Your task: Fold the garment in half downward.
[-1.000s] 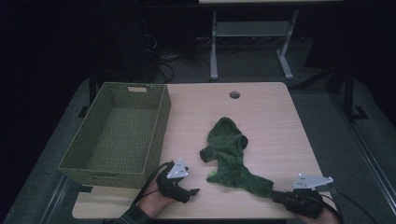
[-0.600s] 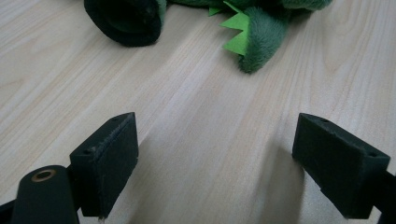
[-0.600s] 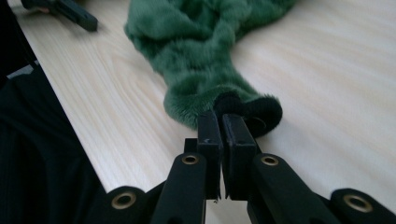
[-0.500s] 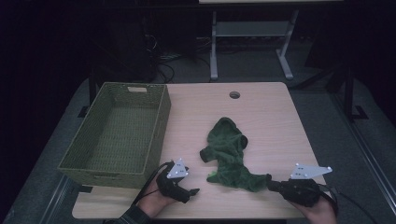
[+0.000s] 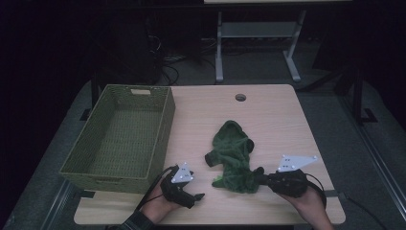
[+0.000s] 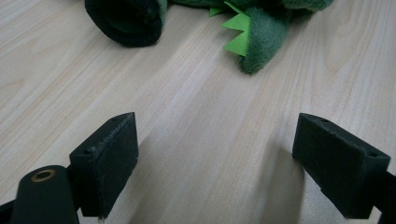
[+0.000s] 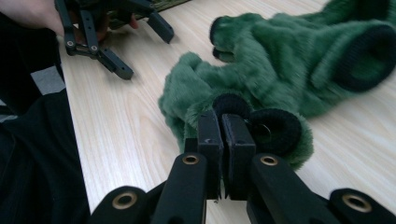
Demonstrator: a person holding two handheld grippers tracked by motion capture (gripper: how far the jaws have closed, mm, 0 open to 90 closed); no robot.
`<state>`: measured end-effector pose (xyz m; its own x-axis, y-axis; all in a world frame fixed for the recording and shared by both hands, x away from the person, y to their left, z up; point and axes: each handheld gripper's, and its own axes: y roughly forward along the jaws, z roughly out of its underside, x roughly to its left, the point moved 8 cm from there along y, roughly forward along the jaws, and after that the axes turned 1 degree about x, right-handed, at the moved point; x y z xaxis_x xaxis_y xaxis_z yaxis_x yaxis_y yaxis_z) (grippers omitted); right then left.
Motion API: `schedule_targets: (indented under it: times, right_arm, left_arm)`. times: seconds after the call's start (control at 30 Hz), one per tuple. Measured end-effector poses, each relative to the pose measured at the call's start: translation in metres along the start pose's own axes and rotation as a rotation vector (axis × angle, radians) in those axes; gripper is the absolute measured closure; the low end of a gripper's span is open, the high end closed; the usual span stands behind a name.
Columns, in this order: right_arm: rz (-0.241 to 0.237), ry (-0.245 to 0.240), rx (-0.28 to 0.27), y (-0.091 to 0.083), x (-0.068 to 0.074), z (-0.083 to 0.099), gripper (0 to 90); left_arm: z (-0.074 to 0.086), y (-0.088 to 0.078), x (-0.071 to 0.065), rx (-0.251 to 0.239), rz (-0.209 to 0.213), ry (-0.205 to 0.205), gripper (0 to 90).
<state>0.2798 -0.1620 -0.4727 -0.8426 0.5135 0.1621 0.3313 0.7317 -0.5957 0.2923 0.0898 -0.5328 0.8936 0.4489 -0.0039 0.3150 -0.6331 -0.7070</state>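
1 green fleece garment (image 5: pixel 233 158), 1 basket (image 5: pixel 122 134), 2 tools; right tool (image 5: pixel 260 176) seemingly grips fleece.

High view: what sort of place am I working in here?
Probably a lab or studio recording station, not a home. A light wooden desk with a cable hole stands on grey carpet in a darkened room, with loose cables and a metal stand behind it. A woven basket and a green plush garment lie staged on it.

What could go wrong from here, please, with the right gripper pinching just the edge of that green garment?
The right gripper is shut on only a thin edge of the green garment, so the fleece may slip free when lifted. The left gripper is open over bare table, so the trailing bulk may drag or catch the basket rim.
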Motion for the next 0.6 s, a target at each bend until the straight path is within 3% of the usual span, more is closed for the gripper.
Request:
schedule_targets:
  times: [0.17, 0.27, 0.43, 0.6]
  right_arm:
    - [-0.031, -0.027, 0.022, 0.017, 0.004, -0.009, 86.6]
    - [-0.022, -0.028, 0.012, 0.023, 0.004, -0.013, 75.2]
    - [0.02, -0.016, -0.04, 0.016, -0.003, -0.023, 75.2]
    - [0.105, 0.032, -0.061, 0.012, -0.026, -0.028, 82.6]
  left_arm:
    - [0.0, 0.0, 0.0, -0.001, 0.0, -0.001, 13.5]
    - [0.0, 0.0, 0.0, -0.001, 0.0, -0.001, 13.6]
    - [-0.001, 0.001, 0.0, -0.004, 0.0, -0.004, 13.6]
    - [0.0, 0.0, 0.0, -0.002, 0.0, -0.002, 13.5]
